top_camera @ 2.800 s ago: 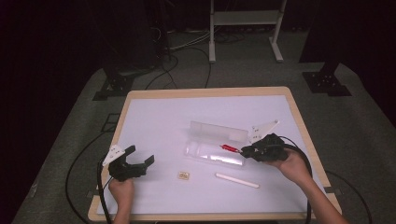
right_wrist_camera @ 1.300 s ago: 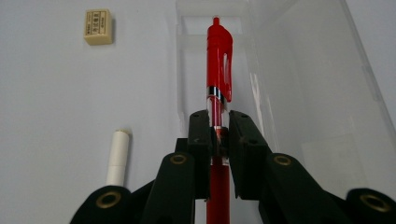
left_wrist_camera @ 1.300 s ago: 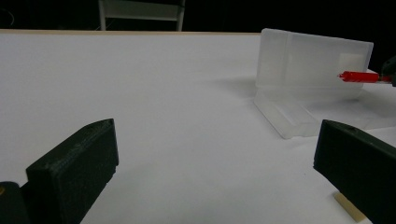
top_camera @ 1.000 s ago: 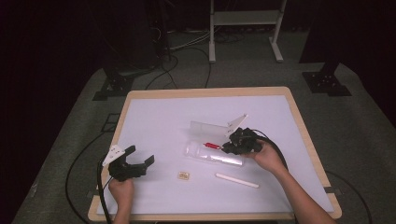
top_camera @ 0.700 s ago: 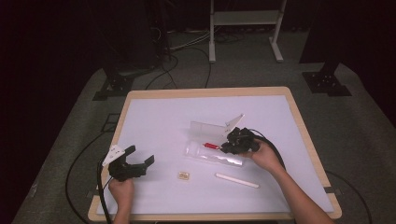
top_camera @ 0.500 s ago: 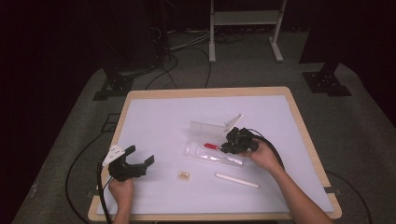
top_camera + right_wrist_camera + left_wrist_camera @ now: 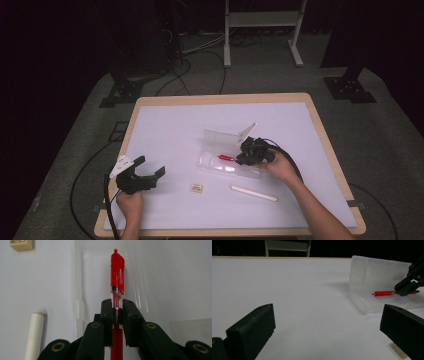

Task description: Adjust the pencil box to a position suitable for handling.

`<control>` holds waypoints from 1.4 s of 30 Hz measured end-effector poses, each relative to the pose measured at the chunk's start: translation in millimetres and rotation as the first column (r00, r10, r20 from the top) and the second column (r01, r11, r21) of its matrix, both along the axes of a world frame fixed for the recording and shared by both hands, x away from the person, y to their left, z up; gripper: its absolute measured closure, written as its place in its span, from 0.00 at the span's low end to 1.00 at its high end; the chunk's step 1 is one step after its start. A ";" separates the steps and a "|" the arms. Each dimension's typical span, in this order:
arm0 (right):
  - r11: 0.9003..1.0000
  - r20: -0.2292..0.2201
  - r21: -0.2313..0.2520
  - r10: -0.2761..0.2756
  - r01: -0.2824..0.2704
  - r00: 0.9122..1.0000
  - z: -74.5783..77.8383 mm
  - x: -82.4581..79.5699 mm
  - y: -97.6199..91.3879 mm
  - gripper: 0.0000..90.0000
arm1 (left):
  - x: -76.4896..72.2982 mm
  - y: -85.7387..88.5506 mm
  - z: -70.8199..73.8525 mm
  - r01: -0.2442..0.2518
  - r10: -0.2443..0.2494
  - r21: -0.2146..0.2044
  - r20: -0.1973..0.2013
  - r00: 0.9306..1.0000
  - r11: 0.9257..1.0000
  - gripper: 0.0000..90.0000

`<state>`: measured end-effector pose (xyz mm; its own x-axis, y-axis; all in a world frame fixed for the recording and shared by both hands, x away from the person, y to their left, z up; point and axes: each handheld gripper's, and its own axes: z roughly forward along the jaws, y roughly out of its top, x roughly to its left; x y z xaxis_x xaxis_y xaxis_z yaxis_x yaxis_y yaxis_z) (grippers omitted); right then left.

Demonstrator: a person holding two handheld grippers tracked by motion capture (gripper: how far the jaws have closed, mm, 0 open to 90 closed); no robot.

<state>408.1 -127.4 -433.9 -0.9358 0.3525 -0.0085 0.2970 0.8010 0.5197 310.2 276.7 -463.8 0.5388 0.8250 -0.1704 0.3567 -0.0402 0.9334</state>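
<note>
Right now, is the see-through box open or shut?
Open. The clear box has its lid standing up behind the tray, and the red pen hangs over it.

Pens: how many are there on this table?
1: a red pen, clamped in the right gripper over the open clear plastic case. The white stick nearby doesn't look like a pen.

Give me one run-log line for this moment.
right gripper: shut on red pen | pen: over clear case | left gripper: open, holding nothing | white stick, small tan block: on table
</note>
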 end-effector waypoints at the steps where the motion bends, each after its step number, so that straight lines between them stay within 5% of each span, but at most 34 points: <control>1: 1.000 0.000 -0.002 0.001 -0.001 1.000 -0.5 0.1 0.3 0.88 | -0.1 0.0 0.0 0.000 0.000 0.000 0.000 1.000 1.000 0.00; 26: 1.000 -0.039 -0.031 -0.007 0.006 0.999 -11.6 3.2 3.9 0.87 | 0.0 0.0 0.0 0.000 0.000 -0.001 0.000 1.000 1.000 0.00; 42: 1.000 -0.041 -0.010 -0.002 0.001 0.999 -9.3 1.5 -0.6 0.84 | -0.1 -0.4 0.0 0.001 -0.001 0.000 0.000 1.000 1.000 0.00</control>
